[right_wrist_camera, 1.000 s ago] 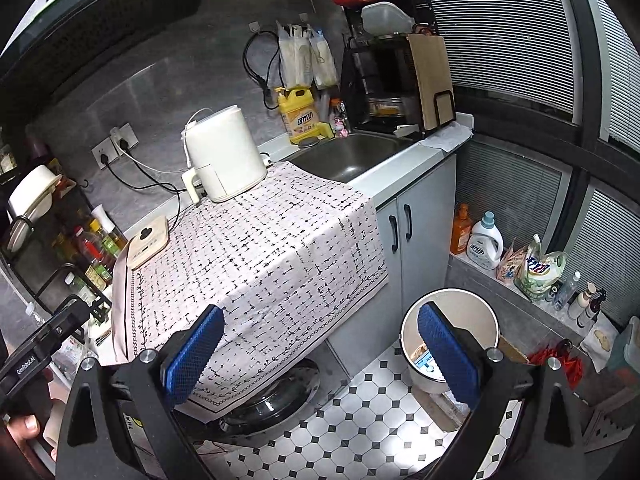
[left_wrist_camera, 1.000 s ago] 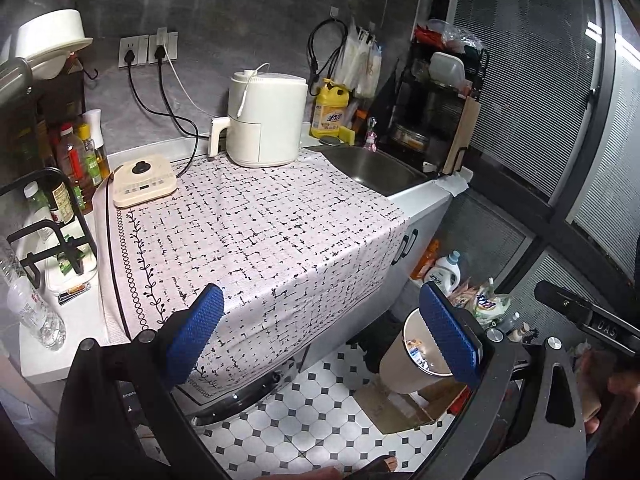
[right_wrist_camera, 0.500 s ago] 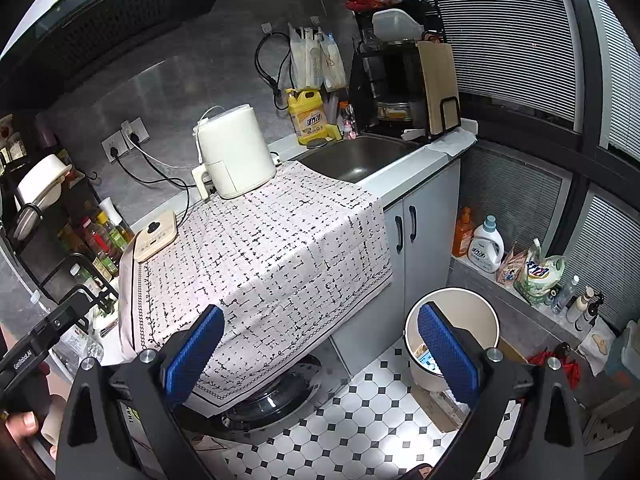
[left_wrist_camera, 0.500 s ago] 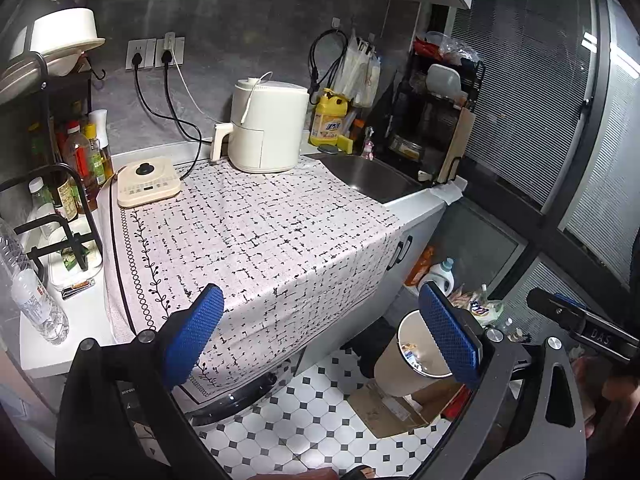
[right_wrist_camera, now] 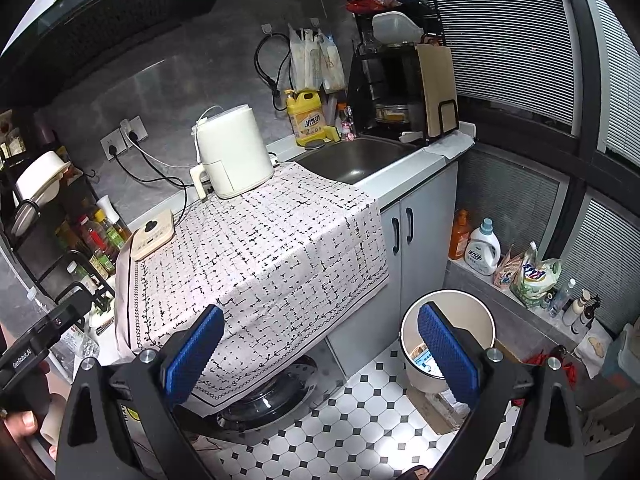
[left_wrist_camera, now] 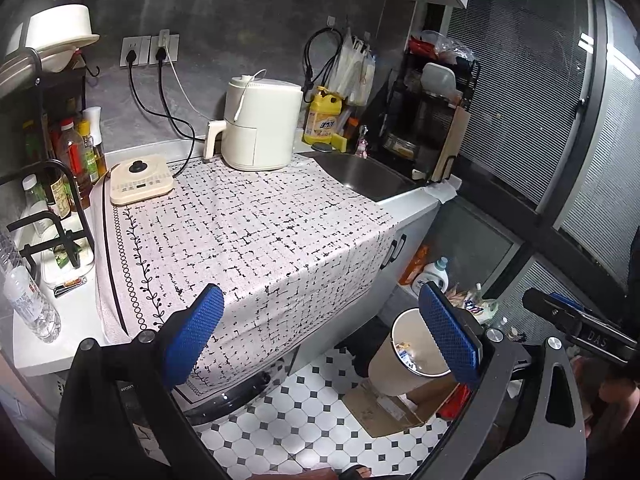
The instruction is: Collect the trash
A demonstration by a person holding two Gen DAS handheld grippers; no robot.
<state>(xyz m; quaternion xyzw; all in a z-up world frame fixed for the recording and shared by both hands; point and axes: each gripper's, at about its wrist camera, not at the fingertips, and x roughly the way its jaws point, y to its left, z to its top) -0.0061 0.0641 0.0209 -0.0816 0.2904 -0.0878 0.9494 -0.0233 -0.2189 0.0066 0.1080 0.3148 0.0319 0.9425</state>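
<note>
Right wrist view: both grippers — right gripper (right_wrist_camera: 320, 354) and left gripper (left_wrist_camera: 322, 334) — hang spread and empty above the worktop (right_wrist_camera: 260, 240), while the bin (right_wrist_camera: 448, 344) at lower right stands open-topped on the floor — likely to take trash.

The left gripper (left_wrist_camera: 320, 336) is held with its two blue-padded fingers (left_wrist_camera: 192, 334) spread wide apart, nothing between them, the black finger arms angling outward from the lower frame edge. The right gripper (right_wrist_camera: 322, 354) has the same pose: blue pads (right_wrist_camera: 446, 350) wide apart and empty, fingers pointing forward and slightly downward. Each gripper's body appears at the edge of the other's view, the right one to the right of the left gripper, and the left one to the left of the right gripper, gripped by a hand (right_wrist_camera: 24, 420).
</note>
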